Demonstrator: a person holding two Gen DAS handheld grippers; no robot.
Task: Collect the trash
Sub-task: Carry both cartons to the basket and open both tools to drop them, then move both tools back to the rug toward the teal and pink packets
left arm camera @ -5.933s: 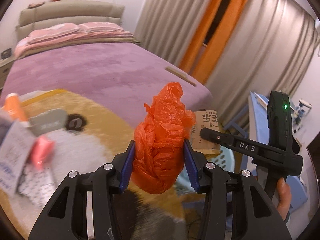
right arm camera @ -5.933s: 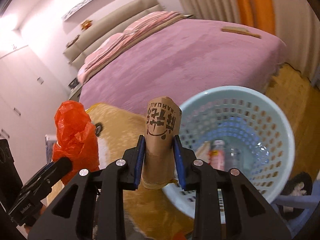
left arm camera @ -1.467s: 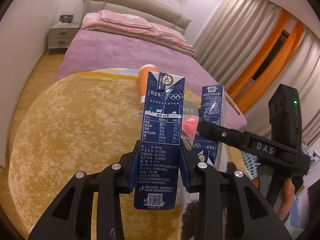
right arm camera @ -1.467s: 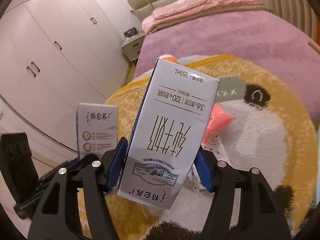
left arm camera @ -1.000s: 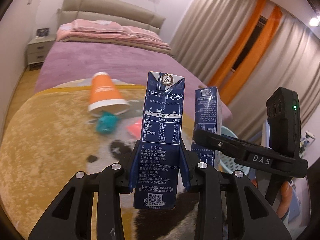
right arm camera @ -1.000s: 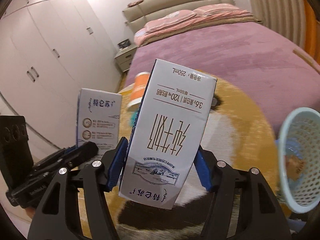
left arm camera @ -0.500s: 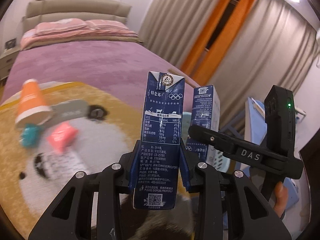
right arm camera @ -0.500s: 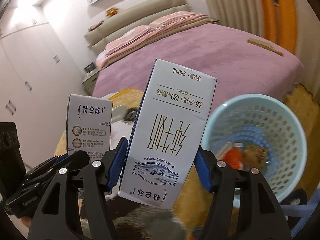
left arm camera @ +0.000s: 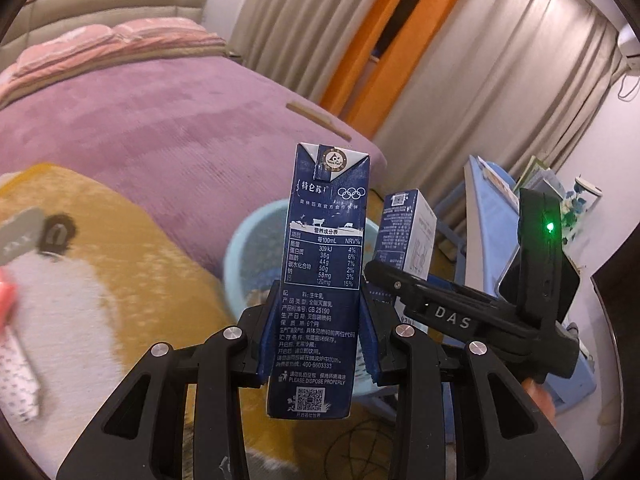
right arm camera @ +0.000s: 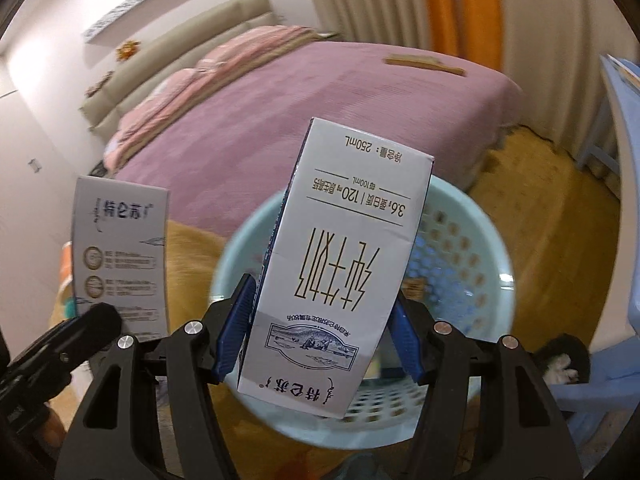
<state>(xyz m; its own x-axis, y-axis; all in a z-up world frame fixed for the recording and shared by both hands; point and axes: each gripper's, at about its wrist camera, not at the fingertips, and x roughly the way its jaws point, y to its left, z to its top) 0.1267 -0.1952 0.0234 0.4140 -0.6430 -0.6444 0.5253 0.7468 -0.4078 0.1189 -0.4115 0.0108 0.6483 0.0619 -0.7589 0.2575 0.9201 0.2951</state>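
My left gripper (left arm camera: 318, 338) is shut on a dark blue milk carton (left arm camera: 324, 256), held upright. My right gripper (right arm camera: 316, 330) is shut on a second milk carton (right arm camera: 340, 264), held upside down with its white face to the camera. A light blue perforated trash basket (right arm camera: 472, 240) stands on the floor right behind the right carton, with trash inside. In the left wrist view the basket (left arm camera: 248, 240) shows behind my carton, and the right gripper's carton (left arm camera: 408, 236) is just to its right. The left carton (right arm camera: 120, 256) shows at the left of the right wrist view.
A bed with a purple cover (left arm camera: 160, 120) lies behind the basket. A yellow rug with a panda pattern (left arm camera: 100, 280) holds a pink item (left arm camera: 6, 296) and a spotted wrapper (left arm camera: 16, 376) at far left. A blue desk (left arm camera: 492, 200) and blue stool (right arm camera: 600, 384) stand at the right.
Both grippers have swung right from the rug toward the basket, each still shut on its carton. The basket now sits directly behind the right carton and has come into the left wrist view.
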